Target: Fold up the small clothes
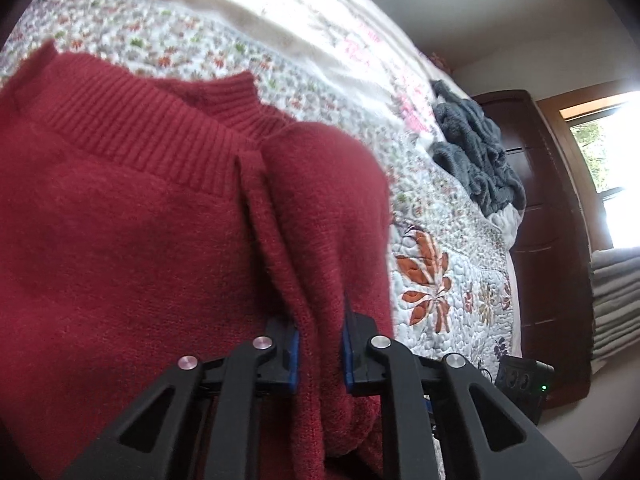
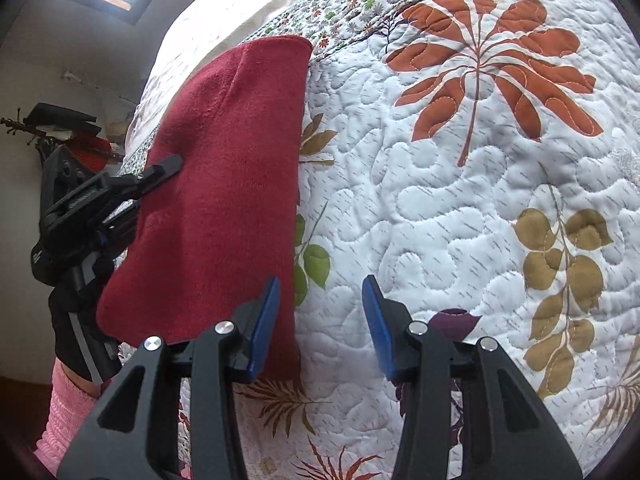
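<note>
Red knitted sweater (image 1: 132,216) with a ribbed collar lies on the floral quilted bedspread (image 1: 448,280), already narrowed into a long strip in the right wrist view. Your left gripper (image 1: 320,352) pinches a bunched fold of the knit between its blue pads (image 1: 294,354), at the sweater's left edge near the collar end. Your right gripper (image 2: 320,320) hangs spread and empty, its jaws apart above the quilt just beside the sweater's right edge near the close end. The knit looks soft, light and limp, likely to sag and stretch rather than hold a crease, and its fuzzy surface should grip the pads well. Take it by a doubled edge or a corner, both layers together, so the fold does not slide open. A heap of grey-blue plush fabric (image 1: 476,152) sits well apart, near the dark wooden bed frame (image 1: 544,216).
</note>
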The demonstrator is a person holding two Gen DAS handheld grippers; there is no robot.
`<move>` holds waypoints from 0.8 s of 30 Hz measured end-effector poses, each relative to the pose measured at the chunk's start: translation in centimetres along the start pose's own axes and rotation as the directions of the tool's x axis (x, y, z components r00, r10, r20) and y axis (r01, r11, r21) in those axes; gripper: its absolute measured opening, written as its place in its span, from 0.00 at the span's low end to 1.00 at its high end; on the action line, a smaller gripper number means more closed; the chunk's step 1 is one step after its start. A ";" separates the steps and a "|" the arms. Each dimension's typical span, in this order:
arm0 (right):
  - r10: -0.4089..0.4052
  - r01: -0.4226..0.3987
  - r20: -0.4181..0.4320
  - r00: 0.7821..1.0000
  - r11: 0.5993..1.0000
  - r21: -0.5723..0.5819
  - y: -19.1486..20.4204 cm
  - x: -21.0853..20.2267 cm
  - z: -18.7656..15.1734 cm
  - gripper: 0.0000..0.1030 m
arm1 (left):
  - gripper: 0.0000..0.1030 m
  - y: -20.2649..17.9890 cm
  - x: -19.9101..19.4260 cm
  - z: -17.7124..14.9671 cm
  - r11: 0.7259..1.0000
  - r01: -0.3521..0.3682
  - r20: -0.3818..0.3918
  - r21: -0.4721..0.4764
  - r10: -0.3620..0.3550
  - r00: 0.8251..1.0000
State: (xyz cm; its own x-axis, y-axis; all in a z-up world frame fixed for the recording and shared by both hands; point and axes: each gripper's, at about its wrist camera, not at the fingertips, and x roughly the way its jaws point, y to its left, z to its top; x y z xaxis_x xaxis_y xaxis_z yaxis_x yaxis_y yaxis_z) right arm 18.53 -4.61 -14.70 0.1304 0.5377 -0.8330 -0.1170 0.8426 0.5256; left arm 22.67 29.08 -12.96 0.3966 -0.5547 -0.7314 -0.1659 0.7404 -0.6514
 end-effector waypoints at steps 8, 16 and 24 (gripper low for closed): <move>0.002 -0.001 0.021 1.000 1.000 -0.015 0.7 -1.4 -0.6 0.43 | 0.14 -2.7 -3.8 0.6 0.994 0.028 0.067 0.105 -0.035 0.997; 0.018 -0.017 0.017 1.000 0.998 -0.062 3.3 -1.0 -0.7 0.44 | 0.13 -1.5 -8.1 2.2 0.992 -0.001 0.118 0.129 -0.014 0.993; 0.025 -0.026 -0.012 1.000 0.994 -0.107 5.6 0.6 -1.1 0.45 | 0.13 2.3 -13.4 3.7 0.986 -0.102 0.175 0.135 0.077 0.982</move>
State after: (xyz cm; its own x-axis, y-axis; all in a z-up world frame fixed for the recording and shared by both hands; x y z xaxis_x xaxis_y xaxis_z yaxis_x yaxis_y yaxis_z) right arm 16.85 0.45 -12.44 0.1153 0.5583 -0.8216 -0.2247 0.8203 0.5259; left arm 20.29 39.61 -3.90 0.5346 -0.4207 -0.7329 -0.0818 0.8374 -0.5404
